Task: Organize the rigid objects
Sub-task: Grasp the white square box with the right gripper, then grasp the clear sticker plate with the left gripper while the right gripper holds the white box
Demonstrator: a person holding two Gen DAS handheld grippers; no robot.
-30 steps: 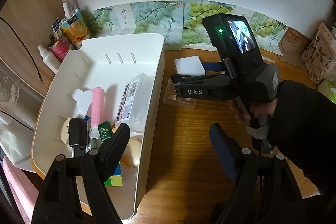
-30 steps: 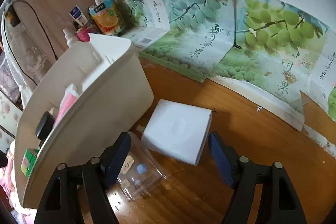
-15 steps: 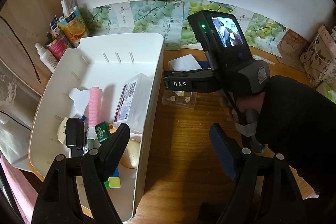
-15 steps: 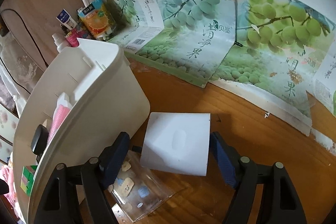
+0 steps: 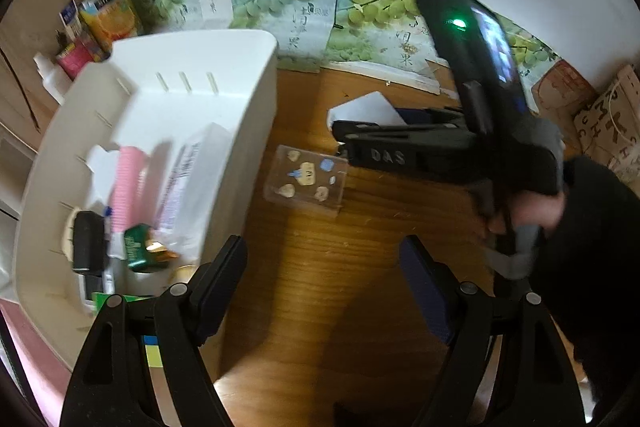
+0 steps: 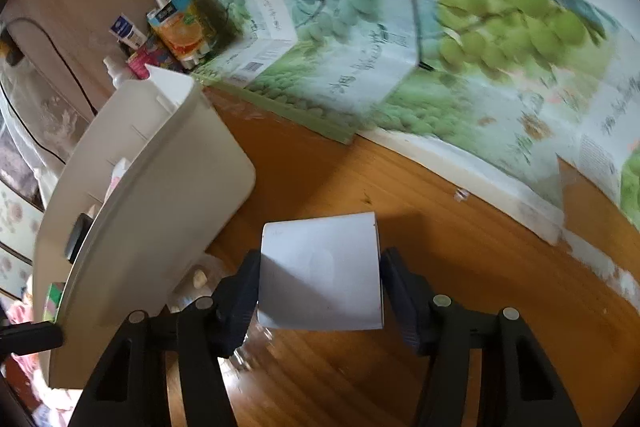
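A small white box point(image 6: 320, 275) lies on the wooden table right of the white bin point(image 6: 160, 187). My right gripper point(image 6: 318, 267) straddles it; its jaws are closing and both pads touch the box's sides. In the left wrist view the white box point(image 5: 368, 107) shows just past the right tool's fingers. A clear flat case point(image 5: 306, 179) with small pieces inside lies beside the white bin point(image 5: 264, 39), which holds a pink roll, a clear box and other items. My left gripper point(image 5: 322, 247) hangs open over bare table, nothing between its fingers.
A juice carton point(image 5: 112, 15) and tubes stand at the back left corner. Grape-print cardboard point(image 5: 304, 11) leans along the wall. A brown paper bag point(image 5: 608, 123) is at the right. A hand in a dark sleeve point(image 5: 532, 211) holds the right tool.
The right jaws have closed in from either side until they touch the white box. The left gripper has sunk and shifted, so the clear case now shows in full.
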